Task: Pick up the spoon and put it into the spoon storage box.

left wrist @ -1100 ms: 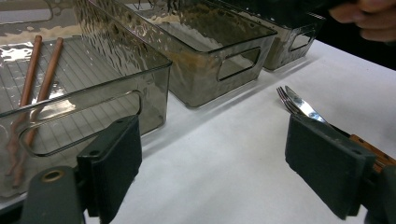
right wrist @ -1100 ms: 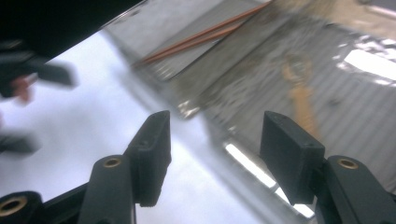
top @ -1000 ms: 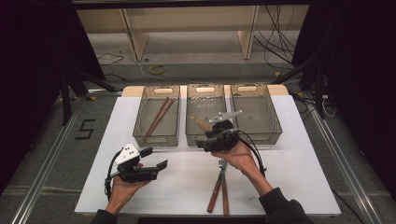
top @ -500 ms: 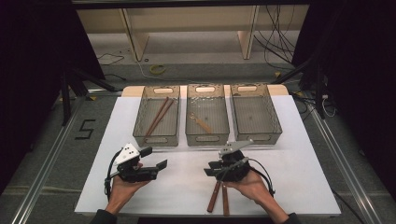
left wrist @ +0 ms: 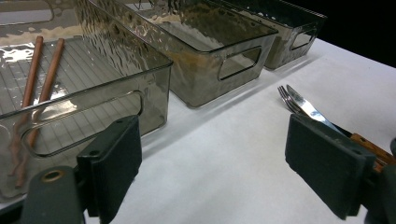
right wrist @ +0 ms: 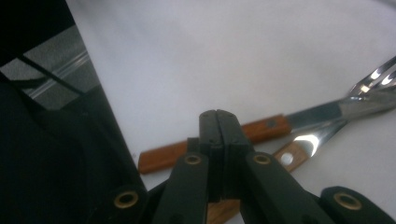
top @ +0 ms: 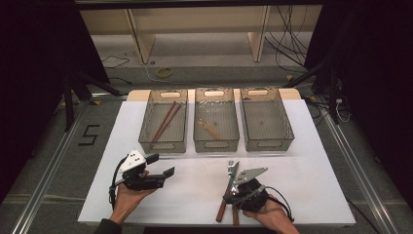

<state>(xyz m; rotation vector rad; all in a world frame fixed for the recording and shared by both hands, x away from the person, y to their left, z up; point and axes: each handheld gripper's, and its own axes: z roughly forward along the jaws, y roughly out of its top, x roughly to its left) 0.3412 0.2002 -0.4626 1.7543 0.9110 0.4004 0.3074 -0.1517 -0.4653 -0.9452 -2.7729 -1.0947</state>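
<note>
Wood-handled knife (top: 223,208) and fork (top: 235,214) lying side by side on white bench (top: 321,180) at about 6 o'clock, near front edge, metal ends pointing toward 12. In right gripper view, knife (right wrist: 261,128) with riveted handle just beyond the jaw tips, fork (right wrist: 369,84) tines at 2 o'clock, both flat on the sheet. Right gripper (top: 233,191) directly over the handles, jaws just been closing and now pressed together pad to pad; right gripper (right wrist: 218,135) view shows nothing between them, handles lying past and under the tips. Whether tips touch the wood: cannot tell.

Left gripper (top: 163,165) at 8 o'clock, held level in the hand, well apart from the cutlery, jaws wide apart and bare; left gripper (left wrist: 215,154) view looks across the sheet to the cutlery tips (left wrist: 299,100).

Three smoky clear plastic bins in a row toward 12 o'clock: left bin (top: 146,131) with two brown chopsticks (top: 164,121), middle bin (top: 216,142) with one small tan wooden piece (top: 209,128), right bin (top: 287,127).
</note>
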